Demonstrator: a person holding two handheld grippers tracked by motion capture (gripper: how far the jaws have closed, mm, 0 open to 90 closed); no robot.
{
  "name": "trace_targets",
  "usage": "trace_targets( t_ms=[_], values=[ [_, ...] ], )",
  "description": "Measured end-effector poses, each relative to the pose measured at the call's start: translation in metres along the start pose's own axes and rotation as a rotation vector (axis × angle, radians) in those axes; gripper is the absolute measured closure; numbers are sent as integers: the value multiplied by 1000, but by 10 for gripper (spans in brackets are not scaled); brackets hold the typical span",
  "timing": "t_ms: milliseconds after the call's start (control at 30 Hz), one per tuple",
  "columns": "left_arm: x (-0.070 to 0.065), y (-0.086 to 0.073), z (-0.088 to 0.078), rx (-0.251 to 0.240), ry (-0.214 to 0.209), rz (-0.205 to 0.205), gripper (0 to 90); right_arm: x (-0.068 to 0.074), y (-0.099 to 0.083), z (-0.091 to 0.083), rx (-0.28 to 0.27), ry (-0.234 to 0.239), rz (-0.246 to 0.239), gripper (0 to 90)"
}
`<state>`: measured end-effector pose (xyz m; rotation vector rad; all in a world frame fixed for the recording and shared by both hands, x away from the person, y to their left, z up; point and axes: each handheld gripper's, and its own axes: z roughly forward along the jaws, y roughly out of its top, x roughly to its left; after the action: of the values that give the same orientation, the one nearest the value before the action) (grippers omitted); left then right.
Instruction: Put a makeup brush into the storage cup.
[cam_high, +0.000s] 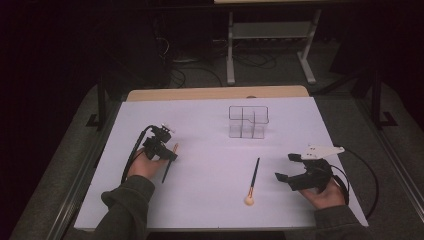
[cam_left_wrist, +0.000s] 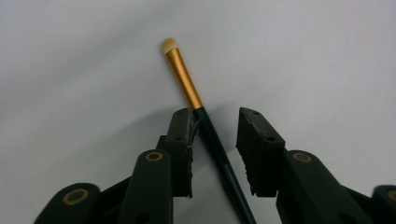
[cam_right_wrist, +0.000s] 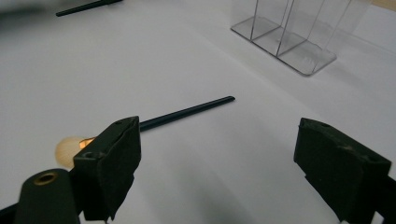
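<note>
Gold on its ferrule and dark along its handle, the small brush lies flat on the white worktop at the person's left, and the left gripper stands over it with the handle between its jaws; in the left gripper view one pad touches or nearly touches the handle just below the ferrule while the other stands a little apart from it, so the jaws are narrow around the brush but not yet pressing from both sides; the brush's long axis runs along the jaws rather than across them, pale tip pointing away from the hand, so I judge that the grip will land on the handle close to the ferrule and that a small further closing is what the pick calls for; in the high view the left hand rests low on the worktop with this brush slanting out beneath the gripper; a second brush lies near the middle, its round pale head toward the person and its thin dark handle pointing toward the clear organiser at the far side; the right gripper is the nearer one to it, jaws wide with nothing between them, and in the right gripper view that brush lies beyond and to the side of them, not between them.
</note>
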<state>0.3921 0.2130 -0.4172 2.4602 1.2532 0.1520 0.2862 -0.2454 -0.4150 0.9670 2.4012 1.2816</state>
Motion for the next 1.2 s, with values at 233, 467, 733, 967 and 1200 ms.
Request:
trace_targets(
  t_ms=[233,467,733,967,1200],
  values=[
    [0,0,1,11,11,1,730,0,0,0,2,1,-6,138],
    [-3,-1,2,18,48,9,817,2,2,0,9,4,-19,138],
    [-3,1,2,34,48,31,831,3,2,2,17,5,-22,138],
    [0,0,2,21,24,18,833,4,2,2,25,4,-24,139],
    [3,-3,-5,5,6,40,833,4,4,1,18,12,-11,139]
  ],
)
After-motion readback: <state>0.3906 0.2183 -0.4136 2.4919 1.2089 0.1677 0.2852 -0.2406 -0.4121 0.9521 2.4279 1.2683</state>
